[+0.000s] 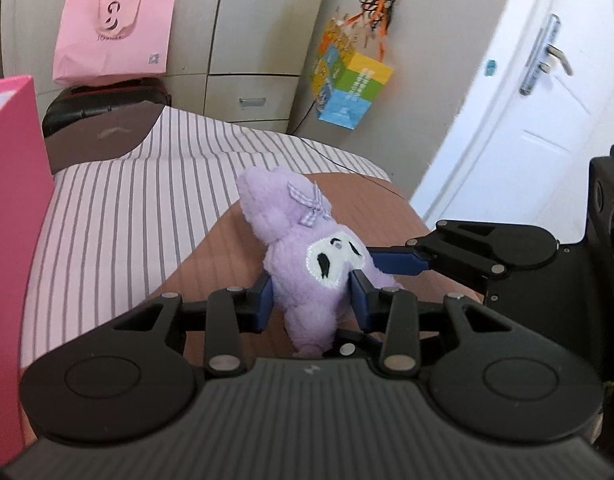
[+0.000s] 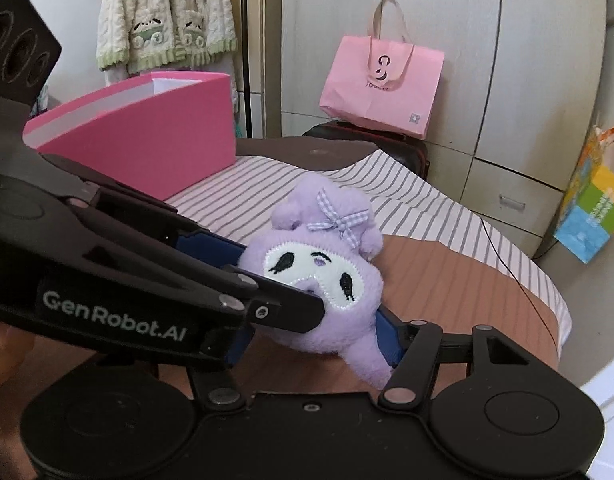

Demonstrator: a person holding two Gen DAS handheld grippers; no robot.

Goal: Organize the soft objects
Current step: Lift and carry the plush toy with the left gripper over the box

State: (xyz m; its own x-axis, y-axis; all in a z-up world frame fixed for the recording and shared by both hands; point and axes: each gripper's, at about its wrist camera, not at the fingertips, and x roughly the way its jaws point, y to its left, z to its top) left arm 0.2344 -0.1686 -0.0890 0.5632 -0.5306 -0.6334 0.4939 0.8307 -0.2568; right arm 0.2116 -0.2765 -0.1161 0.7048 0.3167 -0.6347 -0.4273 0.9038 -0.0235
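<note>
Striped pink-and-grey bedsheet over a brown quilt, cream wardrobe doors behind, white door off to one side; all places below taken from the small purple plush doll with a white embroidered face and a gingham bow.

Clamped on the doll's lower body: left gripper, narrow, blue pads sunk into the fur on both flanks; doll lifted clear of the quilt, head up and tilted away, one limb dangling toward the camera. Pinching the same doll from the side: right gripper, roughly half closed; one blue finger behind the head, the other against the far flank, though partly masked in the right wrist view by the left gripper's black linkage crossing in front; contact on both sides looks real, not certain.

Beyond the doll and to its left: open bright pink cardboard box on the sheet, probably the destination; farther back, pale pink paper shopping bag on a dark suitcase; to the right, multicoloured gift bag hanging by the wardrobe.

Judged step: two-handed carry or handover toward the box. To do well: keep one firm grip until the other is settled; avoid pulling apart, since soft stuffing stretches and slips; travel level, clear the box wall, lower inside before releasing.
</note>
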